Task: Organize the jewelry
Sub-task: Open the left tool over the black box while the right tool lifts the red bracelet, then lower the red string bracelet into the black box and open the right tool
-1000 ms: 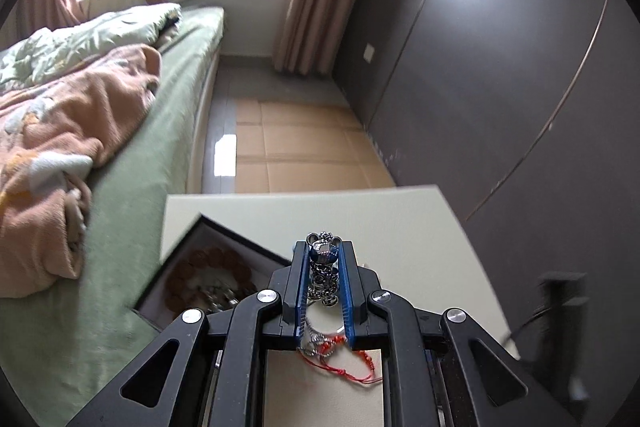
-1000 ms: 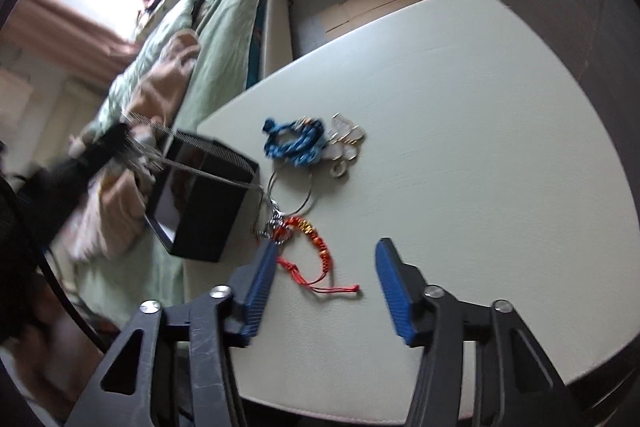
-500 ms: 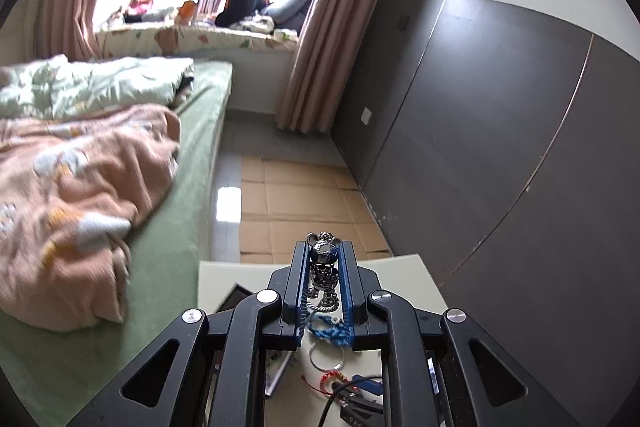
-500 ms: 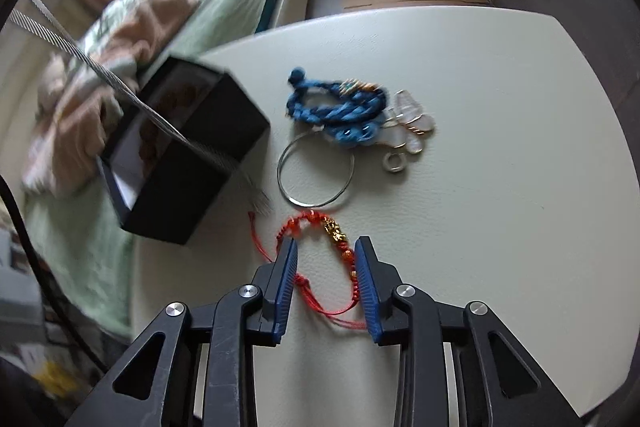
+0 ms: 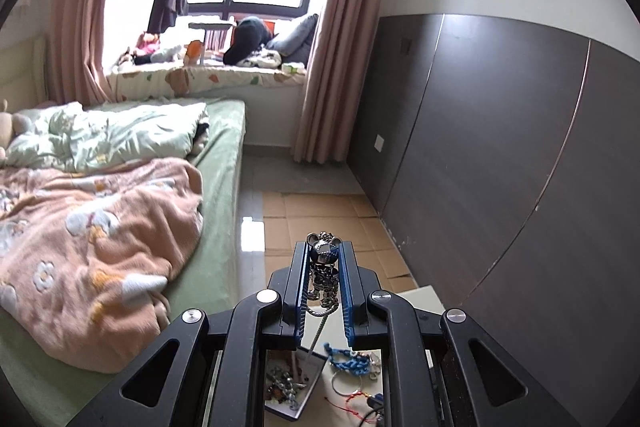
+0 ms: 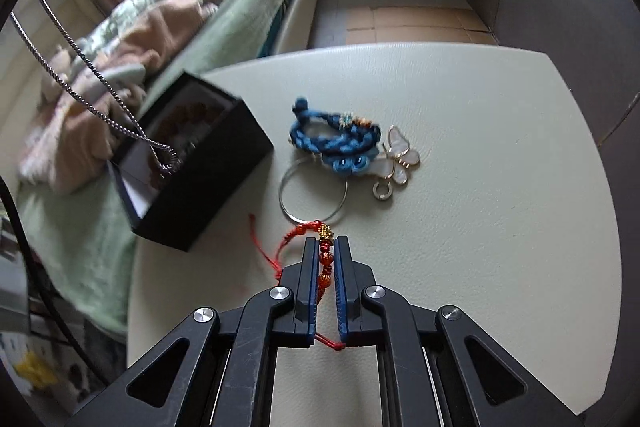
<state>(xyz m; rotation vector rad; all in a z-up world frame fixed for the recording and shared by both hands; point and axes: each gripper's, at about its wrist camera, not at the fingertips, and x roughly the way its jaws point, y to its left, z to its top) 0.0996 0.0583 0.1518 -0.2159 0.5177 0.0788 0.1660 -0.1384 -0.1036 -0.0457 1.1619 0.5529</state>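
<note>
My left gripper is shut on a silver bear pendant, held high above the table. Its silver chain hangs down, and the looped end dangles over the open black box. Brown wooden beads lie inside the box. On the white table, my right gripper is shut on the red bead bracelet, its pads pressing the beads. The gold charm and red cords stick out past the tips.
Beyond the red bracelet lie a silver hoop, a blue braided bracelet, a pearly butterfly piece and a small ring. A bed with blankets runs along the table's left. A dark wall panel stands on the right.
The left gripper has risen with the pendant, pulling the chain up over the box. The right gripper's jaws have gone from wide apart to shut on the red bracelet.
</note>
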